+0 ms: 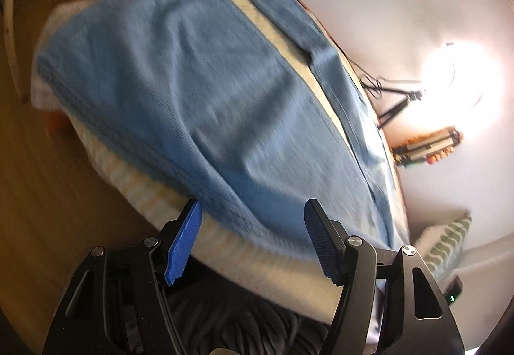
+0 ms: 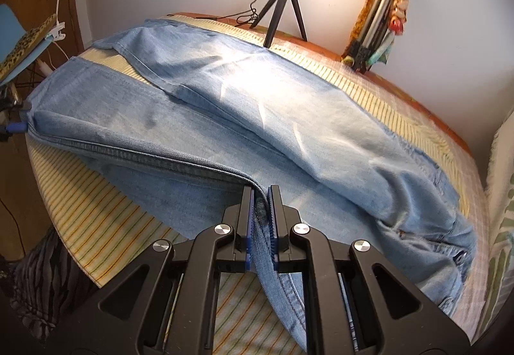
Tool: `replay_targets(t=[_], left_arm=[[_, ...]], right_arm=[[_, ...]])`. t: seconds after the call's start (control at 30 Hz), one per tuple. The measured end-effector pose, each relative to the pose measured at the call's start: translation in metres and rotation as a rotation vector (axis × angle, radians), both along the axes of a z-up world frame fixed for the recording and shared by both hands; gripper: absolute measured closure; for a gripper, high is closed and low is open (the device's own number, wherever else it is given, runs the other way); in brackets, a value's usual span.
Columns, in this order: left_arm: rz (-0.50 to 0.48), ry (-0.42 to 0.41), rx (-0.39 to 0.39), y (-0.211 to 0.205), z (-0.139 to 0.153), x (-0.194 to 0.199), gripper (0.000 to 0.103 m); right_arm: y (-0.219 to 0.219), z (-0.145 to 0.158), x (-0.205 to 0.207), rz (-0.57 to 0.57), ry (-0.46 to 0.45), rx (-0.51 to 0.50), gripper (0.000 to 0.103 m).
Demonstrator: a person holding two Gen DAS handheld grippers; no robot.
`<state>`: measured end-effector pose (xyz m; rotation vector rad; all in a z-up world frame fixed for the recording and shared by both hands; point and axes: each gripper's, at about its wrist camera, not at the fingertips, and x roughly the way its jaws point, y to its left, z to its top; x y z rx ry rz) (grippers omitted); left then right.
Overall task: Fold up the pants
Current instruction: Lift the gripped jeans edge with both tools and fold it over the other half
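Light blue denim pants (image 2: 244, 117) lie spread on a striped mat (image 2: 96, 226) on a bed, with both legs stretching away to the left. My right gripper (image 2: 260, 204) is shut on the folded, stitched edge of the near leg, and the cloth runs down between its blue pads. In the left wrist view the pants (image 1: 205, 91) fill the middle, blurred. My left gripper (image 1: 253, 226) stands open just over the near seamed edge of the pants. Nothing is pinched between its pads.
A ring light on a black tripod (image 2: 286, 2) stands by the far wall. A folded stand wrapped in colourful cloth (image 2: 379, 18) leans beside it. A green-patterned pillow (image 2: 501, 226) lies at the right. Wooden floor (image 1: 32, 194) is left of the bed.
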<state>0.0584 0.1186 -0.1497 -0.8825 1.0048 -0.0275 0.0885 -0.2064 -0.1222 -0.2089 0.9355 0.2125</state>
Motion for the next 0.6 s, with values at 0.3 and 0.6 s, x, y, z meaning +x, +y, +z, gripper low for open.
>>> replay_targets(t=[0.3,0.6], left_arm=[[-0.006,-0.015,-0.052,-0.026,-0.002,0.009,0.032],[0.110,-0.038,-0.037,0.004,-0.004,0.011,0.058]], right_arm=[[0.004,0.008,0.017,-0.002,-0.014,-0.019,0.094],[0.000,0.010,-0.002,0.028,-0.001,0.019,0.094]])
